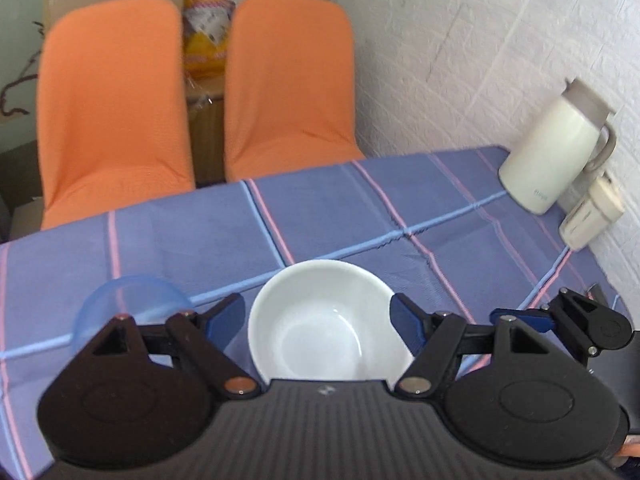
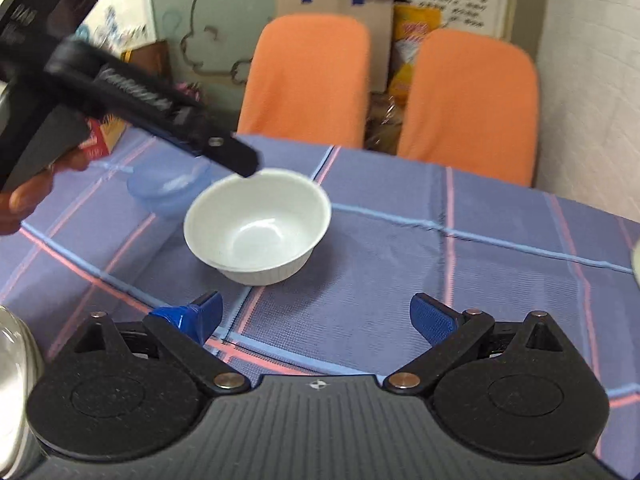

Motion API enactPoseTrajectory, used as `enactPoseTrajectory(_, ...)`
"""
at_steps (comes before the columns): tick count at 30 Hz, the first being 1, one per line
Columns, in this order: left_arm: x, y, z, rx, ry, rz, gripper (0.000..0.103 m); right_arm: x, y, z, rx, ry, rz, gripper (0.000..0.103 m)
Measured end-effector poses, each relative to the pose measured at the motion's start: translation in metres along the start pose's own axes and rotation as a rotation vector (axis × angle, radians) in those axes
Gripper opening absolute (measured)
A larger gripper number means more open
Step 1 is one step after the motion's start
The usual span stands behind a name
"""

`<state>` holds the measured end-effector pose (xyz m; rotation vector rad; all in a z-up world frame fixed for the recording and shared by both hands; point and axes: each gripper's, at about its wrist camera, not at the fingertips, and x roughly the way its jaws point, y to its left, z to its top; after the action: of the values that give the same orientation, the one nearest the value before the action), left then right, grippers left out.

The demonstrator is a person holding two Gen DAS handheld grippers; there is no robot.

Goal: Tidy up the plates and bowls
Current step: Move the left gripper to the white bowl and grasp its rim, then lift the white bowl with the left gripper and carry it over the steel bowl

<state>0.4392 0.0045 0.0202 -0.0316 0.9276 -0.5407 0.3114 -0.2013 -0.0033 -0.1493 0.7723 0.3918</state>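
Listing what I see from both wrist cameras: one white bowl (image 1: 326, 320), upright on the blue checked tablecloth (image 1: 344, 208), sitting between the spread blue fingertips of my left gripper (image 1: 318, 318); jaws wide, the right pad close to the rim, and I cannot tell whether it touches; one clear blue bowl (image 1: 132, 300), on the cloth just left of the white one, partly hidden behind the left finger; my right gripper (image 2: 316, 318), jaws wide and holding nothing, hovering over bare cloth on the near side of the white bowl (image 2: 258, 226), with the blue bowl (image 2: 168, 188) beyond it and the left gripper's black finger (image 2: 224, 152) reaching over the rim; a hand (image 2: 24, 196) on that gripper's handle at the left edge; one cream jug (image 1: 556, 148) with lid and handle, standing near the white wall at the table's far right corner; two orange chairs (image 1: 288, 80) behind the table.
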Motion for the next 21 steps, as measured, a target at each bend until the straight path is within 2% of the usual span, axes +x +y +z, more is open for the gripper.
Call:
enactPoseTrajectory(3, 0.033, 0.009, 0.003, 0.013, 0.048, 0.028, 0.073, 0.025, 0.001, 0.001, -0.032, 0.039, 0.025, 0.088)
enactPoseTrajectory(7, 0.056, 0.017, 0.002, 0.010, 0.081, 0.048, 0.073, 0.043, 0.003, 0.006, -0.071, 0.052, 0.037, 0.088)
enactPoseTrajectory(13, 0.061, 0.010, 0.001, 0.051, 0.069, 0.057, 0.072, 0.056, 0.016, 0.010, -0.123, 0.020, 0.038, 0.086)
enactPoseTrajectory(21, 0.064, 0.008, -0.004, 0.047, 0.069, 0.040, 0.070, 0.048, 0.032, 0.006, -0.174, -0.022, 0.047, 0.085)
